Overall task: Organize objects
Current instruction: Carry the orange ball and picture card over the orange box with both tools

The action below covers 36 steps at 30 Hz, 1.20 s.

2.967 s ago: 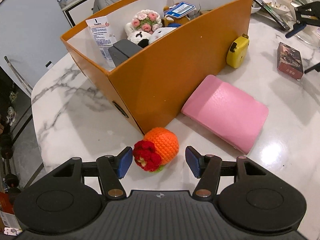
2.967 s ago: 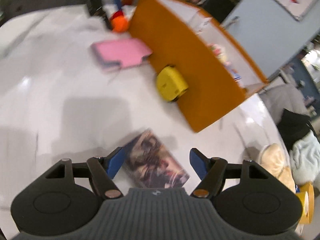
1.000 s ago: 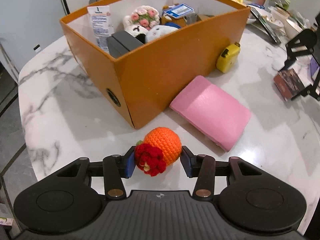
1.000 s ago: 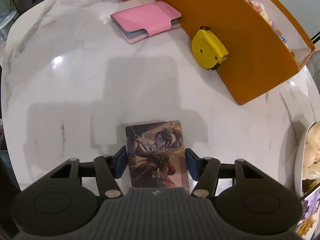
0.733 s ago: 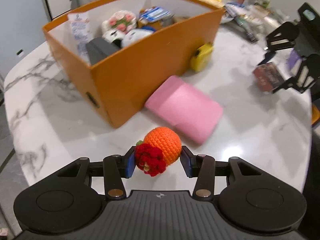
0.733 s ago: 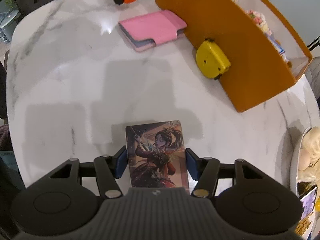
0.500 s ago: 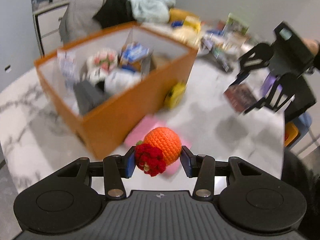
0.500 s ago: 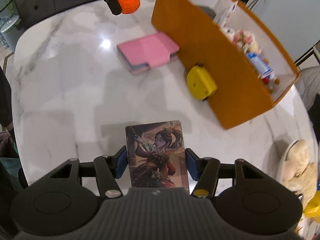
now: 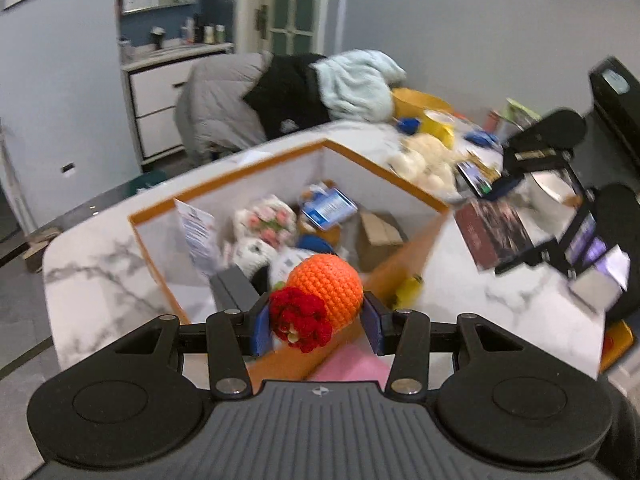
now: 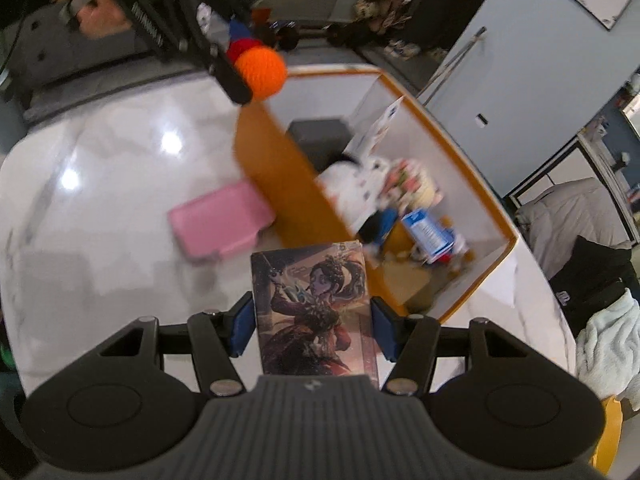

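We are in the carrying step, with both loads lifted off the tabletop (image 10: 100,168) and brought toward the orange box (image 10: 280,168). Our left hand-held gripper (image 9: 316,322) is clenched on the crocheted orange (image 9: 325,286), its blue pads pressing either side, and holds it above the near wall of the box, over the dark case (image 9: 236,290) and plush toys (image 9: 266,226) already inside. Our right hand-held gripper (image 10: 314,330) is clamped on the picture box (image 10: 314,312), which hangs near the box's long wall, not yet over the opening. The pink wallet (image 10: 218,226) and the yellow tape measure (image 9: 408,292) lie outside against the box. Next, we judge, each load needs to be brought over a free patch inside, lowered, and let go, without the two hand-held grippers crowding each other.
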Available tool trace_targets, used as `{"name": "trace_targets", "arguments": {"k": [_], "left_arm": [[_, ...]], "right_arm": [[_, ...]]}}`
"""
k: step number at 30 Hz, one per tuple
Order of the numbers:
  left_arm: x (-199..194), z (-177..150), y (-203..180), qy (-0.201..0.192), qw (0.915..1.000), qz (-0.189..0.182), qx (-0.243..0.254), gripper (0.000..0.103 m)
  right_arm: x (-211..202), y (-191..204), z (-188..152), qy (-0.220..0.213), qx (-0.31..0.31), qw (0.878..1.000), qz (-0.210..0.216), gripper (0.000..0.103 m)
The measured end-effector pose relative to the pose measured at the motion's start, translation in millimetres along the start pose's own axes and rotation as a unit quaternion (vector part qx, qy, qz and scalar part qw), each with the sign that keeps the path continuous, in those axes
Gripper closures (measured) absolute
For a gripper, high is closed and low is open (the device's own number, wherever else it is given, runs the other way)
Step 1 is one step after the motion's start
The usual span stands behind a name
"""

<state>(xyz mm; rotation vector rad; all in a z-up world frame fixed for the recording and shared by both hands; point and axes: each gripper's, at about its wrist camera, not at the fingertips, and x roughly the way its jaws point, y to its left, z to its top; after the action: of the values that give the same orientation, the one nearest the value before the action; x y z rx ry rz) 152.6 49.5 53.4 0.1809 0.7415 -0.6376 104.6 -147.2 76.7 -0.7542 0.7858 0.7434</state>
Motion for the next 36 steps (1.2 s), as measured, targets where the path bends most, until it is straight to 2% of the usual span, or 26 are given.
{"name": "trace_targets", "arguments": {"k": [8,13,17,22,28,33,36], "left_arm": [[7.2,21.3,19.4,-0.023,0.999,0.023,-0.029,0.05],[21.8,27.1,35.2,-0.021,0.9963,0.05,-0.067,0.05],[35.5,29.5,40.0,-0.008,0.9968,0.046,-0.065,0.05],[52.3,32.4,45.9,0.0,0.9951,0.061,-0.078,0.05],[76.1,32.3,43.3,0.034,0.9927,0.103,-0.054,0.05],[89.3,30.3,51.3,0.051,0.9913,0.101,-0.066,0.05],[99.6,28.1,53.6,0.067,0.9893,0.112,-0.064,0.05]], "right_arm": [[28.2,-24.8,46.2,-0.011,0.027,0.999,-0.029,0.042],[51.3,-38.0,70.3,-0.014,0.048,0.997,-0.05,0.042],[71.9,-47.7,81.0,-0.006,0.066,0.996,-0.064,0.042],[94.9,-53.0,82.5,0.002,0.071,0.995,-0.066,0.042],[115.3,-60.7,76.1,0.01,0.089,0.994,-0.069,0.042],[129.6,-71.4,67.9,0.015,0.109,0.991,-0.073,0.042],[137.5,-75.5,63.4,0.024,0.114,0.991,-0.072,0.041]]}}
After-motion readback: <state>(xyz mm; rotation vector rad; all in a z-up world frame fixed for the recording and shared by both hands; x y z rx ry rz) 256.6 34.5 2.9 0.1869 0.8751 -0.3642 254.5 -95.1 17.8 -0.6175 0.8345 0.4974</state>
